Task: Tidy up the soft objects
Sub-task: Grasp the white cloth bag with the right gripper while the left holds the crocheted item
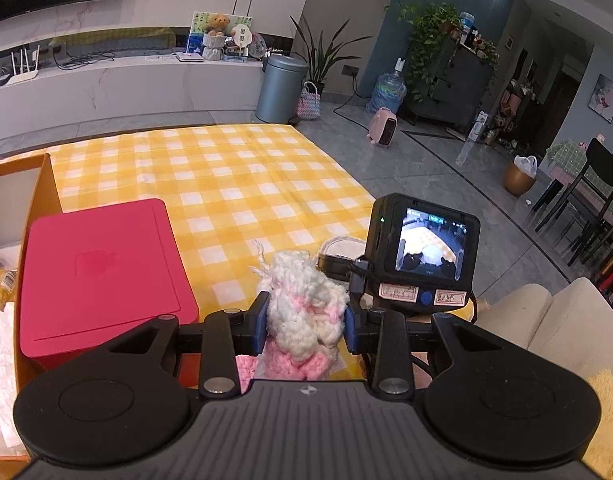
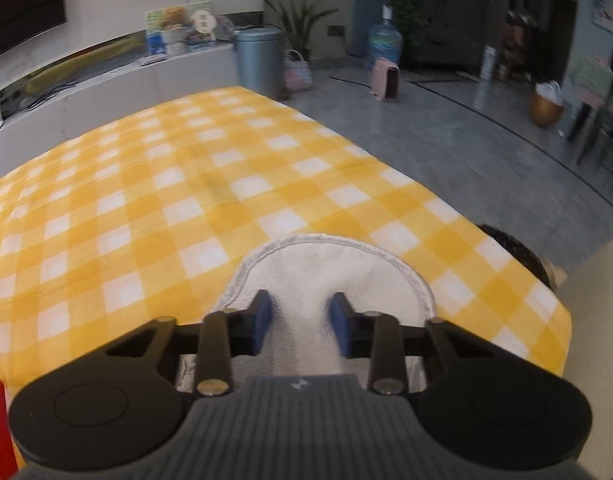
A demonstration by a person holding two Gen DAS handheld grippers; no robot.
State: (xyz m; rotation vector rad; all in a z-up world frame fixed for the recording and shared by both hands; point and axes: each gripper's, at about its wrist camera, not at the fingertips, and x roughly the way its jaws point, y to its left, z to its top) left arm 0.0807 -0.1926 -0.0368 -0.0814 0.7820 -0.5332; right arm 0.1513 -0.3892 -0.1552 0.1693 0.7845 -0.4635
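Observation:
My left gripper (image 1: 306, 320) is shut on a fluffy white and pink knitted piece (image 1: 302, 292), which bulges above and below the blue pads and is held over the yellow checked tablecloth (image 1: 226, 184). A white terry cloth (image 2: 326, 268) with a stitched rounded edge lies near the table's front right edge. My right gripper (image 2: 302, 320) is down on it. A ridge of the cloth is bunched up between its two blue pads, which press on it from both sides. In the left wrist view, the same cloth (image 1: 342, 246) shows just beyond the right gripper's camera screen (image 1: 430, 240).
A red lidded box (image 1: 98, 276) sits at the table's left, beside an open cardboard box (image 1: 38, 184) holding white tissue (image 1: 2, 360). A beige sofa arm (image 1: 546, 320) is to the right. Beyond the table are a grey bin (image 1: 280, 88) and tiled floor.

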